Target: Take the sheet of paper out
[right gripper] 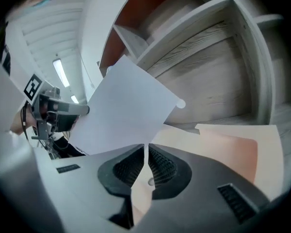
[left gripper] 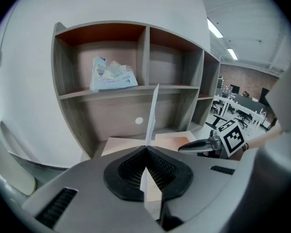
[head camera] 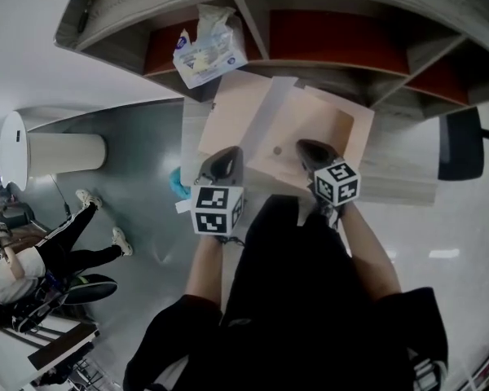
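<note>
Both grippers closed at frame centre.
Left gripper clamps the paper sheet; right gripper clamps the tan envelope.

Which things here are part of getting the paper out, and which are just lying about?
In the job: sheet of paper, held by the left gripper; beige envelope, held by the right gripper.
Lying about: tissue pack, shelf unit, white bin, office chair.

sheet of paper: white | folder: peach | shelf: grey woodgrain, rust-red back
</note>
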